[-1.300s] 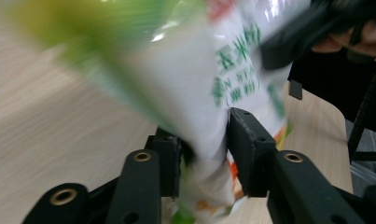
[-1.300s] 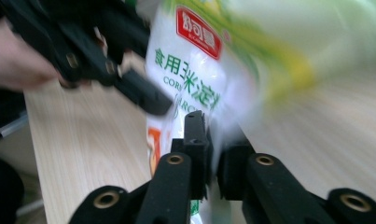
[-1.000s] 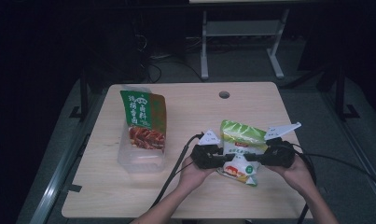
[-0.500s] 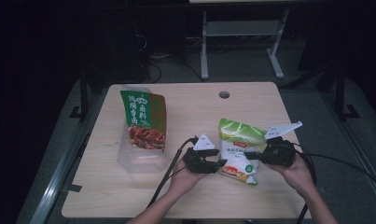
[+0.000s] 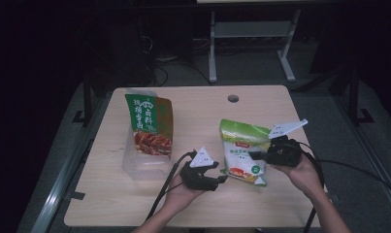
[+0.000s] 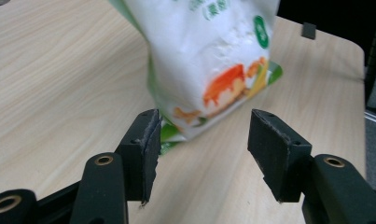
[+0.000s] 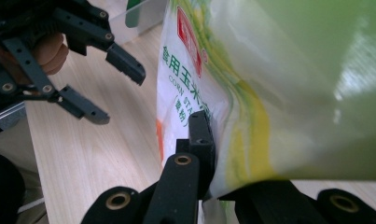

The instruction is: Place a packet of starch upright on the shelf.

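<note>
- A clear plastic container (image 5: 143, 162) sits on the left half of the table (image 5: 261, 104); a green and brown food pouch (image 5: 149, 125) stands in it, leaning toward the far side, with a picture of reddish meat and white characters too small to read from above.
- The white and green bag (image 5: 241, 151) lies on the right half of the table. The right gripper view shows "CORN" and the characters 食用玉米 printed on it, under a red label.
- The right gripper (image 5: 261, 154) pinches the bag's side edge, its jaws pressed together on the film.
- The left gripper (image 5: 221, 178) sits just beside the bag's near corner, apart from it. Its jaws have just been opening and stand spread, with nothing between them.
- Bare wood lies between container and bag, and along the near edge in front of both hands.
- A round cable hole (image 5: 233, 98) sits near the far edge.
</note>
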Tool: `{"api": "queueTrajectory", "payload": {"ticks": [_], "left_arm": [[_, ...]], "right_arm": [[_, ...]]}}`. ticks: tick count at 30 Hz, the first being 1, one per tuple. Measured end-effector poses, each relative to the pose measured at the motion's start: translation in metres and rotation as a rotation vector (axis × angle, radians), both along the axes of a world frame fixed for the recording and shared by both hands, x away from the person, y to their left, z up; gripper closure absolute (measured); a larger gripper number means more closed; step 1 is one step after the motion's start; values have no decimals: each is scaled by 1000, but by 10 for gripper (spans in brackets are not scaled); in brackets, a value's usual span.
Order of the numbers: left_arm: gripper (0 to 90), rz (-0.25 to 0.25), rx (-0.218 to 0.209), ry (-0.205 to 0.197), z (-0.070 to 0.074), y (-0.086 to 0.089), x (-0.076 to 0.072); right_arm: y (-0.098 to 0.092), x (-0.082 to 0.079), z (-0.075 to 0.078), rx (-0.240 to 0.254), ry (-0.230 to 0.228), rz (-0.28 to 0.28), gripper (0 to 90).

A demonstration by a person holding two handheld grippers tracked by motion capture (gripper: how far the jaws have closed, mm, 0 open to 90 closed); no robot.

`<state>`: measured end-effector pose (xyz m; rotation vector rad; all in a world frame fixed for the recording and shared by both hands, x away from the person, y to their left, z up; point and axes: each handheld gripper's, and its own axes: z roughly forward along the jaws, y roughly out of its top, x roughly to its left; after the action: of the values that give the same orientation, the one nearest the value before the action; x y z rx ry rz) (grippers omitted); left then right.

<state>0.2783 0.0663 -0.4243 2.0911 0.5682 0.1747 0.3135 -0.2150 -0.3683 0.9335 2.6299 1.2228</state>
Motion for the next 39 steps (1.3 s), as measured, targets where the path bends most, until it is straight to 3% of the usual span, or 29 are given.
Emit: {"api": "queueTrajectory", "payload": {"ticks": [7,16,19,31,39], "left_arm": [[414,-12,7,-1,-2,11,-10],[383,-15,7,13,-8,24,-23],[378,-30,31,-1,-8,28,-27],[358,-50,22,-14,-6,31,-39],[343,-70,14,-19,-9,33,-43]], "right_arm": [[11,5,5,-3,-24,20,883],[29,11,18,-7,-19,37,883],[34,12,22,5,-22,51,883],[56,15,41,43,-43,100,883],[80,18,55,28,-63,135,883]]}}
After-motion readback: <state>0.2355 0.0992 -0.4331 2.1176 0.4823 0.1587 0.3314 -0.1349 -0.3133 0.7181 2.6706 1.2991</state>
